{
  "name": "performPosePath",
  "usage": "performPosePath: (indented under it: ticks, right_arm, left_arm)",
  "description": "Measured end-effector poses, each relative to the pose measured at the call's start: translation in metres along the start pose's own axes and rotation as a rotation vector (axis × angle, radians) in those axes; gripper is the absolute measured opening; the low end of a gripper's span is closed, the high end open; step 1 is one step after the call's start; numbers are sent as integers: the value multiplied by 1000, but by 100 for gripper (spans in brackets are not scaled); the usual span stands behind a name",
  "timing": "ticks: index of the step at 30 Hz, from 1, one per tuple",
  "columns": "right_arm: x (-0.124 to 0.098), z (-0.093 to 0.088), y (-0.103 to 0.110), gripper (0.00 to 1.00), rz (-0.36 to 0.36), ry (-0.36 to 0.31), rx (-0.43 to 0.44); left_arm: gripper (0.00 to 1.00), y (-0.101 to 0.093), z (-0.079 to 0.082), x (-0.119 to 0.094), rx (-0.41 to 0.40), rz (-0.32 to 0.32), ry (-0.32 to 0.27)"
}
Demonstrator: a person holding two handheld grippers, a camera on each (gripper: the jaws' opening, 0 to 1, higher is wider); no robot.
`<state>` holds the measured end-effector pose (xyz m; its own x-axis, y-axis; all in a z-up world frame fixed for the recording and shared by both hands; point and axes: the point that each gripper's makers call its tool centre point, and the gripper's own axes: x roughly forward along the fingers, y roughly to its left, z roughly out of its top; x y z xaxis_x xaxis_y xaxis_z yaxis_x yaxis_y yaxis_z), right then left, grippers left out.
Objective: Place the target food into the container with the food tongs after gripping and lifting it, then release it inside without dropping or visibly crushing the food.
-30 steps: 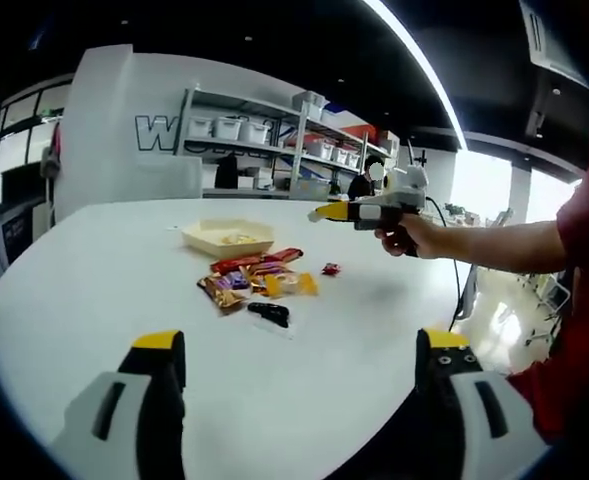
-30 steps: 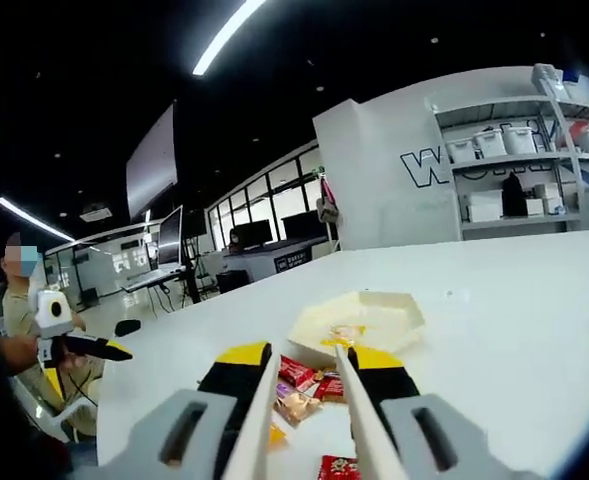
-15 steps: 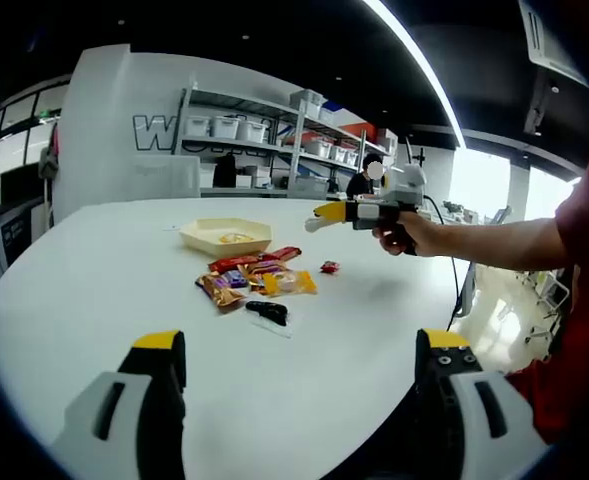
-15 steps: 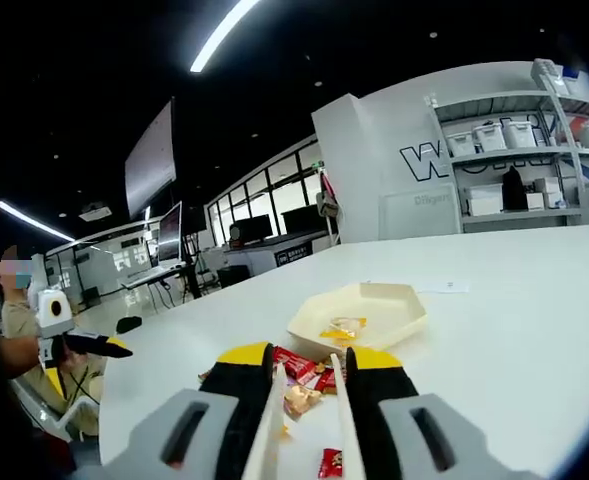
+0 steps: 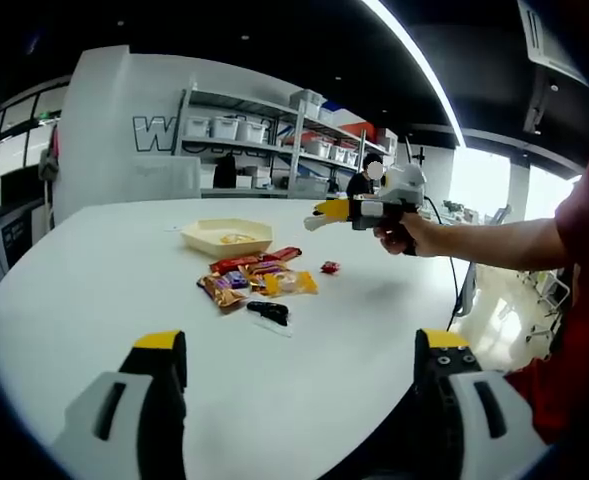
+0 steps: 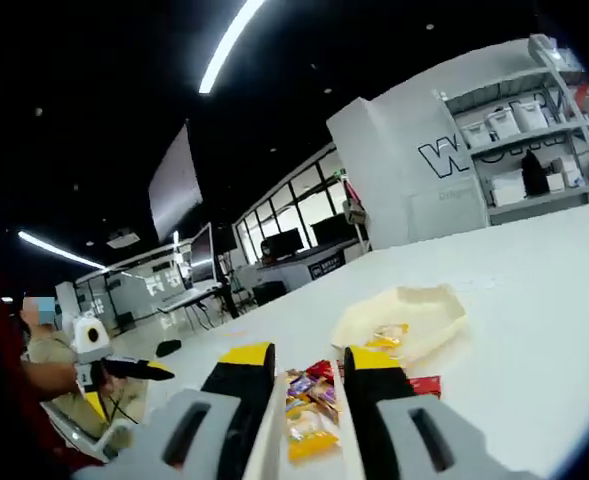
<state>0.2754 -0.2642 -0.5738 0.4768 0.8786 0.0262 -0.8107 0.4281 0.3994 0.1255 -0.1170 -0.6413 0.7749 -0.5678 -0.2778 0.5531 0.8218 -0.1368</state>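
Note:
In the left gripper view a cream hexagonal tray (image 5: 227, 236) holding a little yellow food sits far across the white table (image 5: 94, 290). A pile of wrapped snacks (image 5: 259, 278) lies in front of it. My left gripper (image 5: 299, 345) is open and empty, low over the near edge. A hand holds my right gripper (image 5: 329, 210) above the table's right side, shut on cream food tongs (image 5: 312, 220). In the right gripper view that gripper (image 6: 306, 358) hangs over the snacks (image 6: 309, 400), and the tray (image 6: 419, 312) lies just beyond. I see nothing between the tong arms.
A black packet (image 5: 269, 312) lies nearest my left gripper and a small red packet (image 5: 329, 267) to the pile's right. Shelves with bins (image 5: 264, 140) stand behind the table. The left gripper (image 6: 152, 372) shows far left in the right gripper view.
The right gripper view has rolled and swung towards the snack pile, which now sits between its jaws. The tong arms have drawn closer together. The left gripper has stayed put.

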Motion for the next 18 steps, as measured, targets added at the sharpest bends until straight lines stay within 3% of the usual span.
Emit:
performPosePath:
  ticks: [3,8,13,18]
  right_arm:
    - [-3,3,13,22,61,-18,11]
    - [-4,2,20,22,92,-11,17]
    - [-4,-12,13,23,51,52,-8]
    - [-4,-25,22,22,66,109,-30]
  left_arm:
    - [93,2,-1,0,-2,3,0]
    - [93,-1,-1,2,-3,-5,2]
    - [93,-2,-1,3,-1,-8,4]
    - [92,-1,-4,4,-6,-7,8]
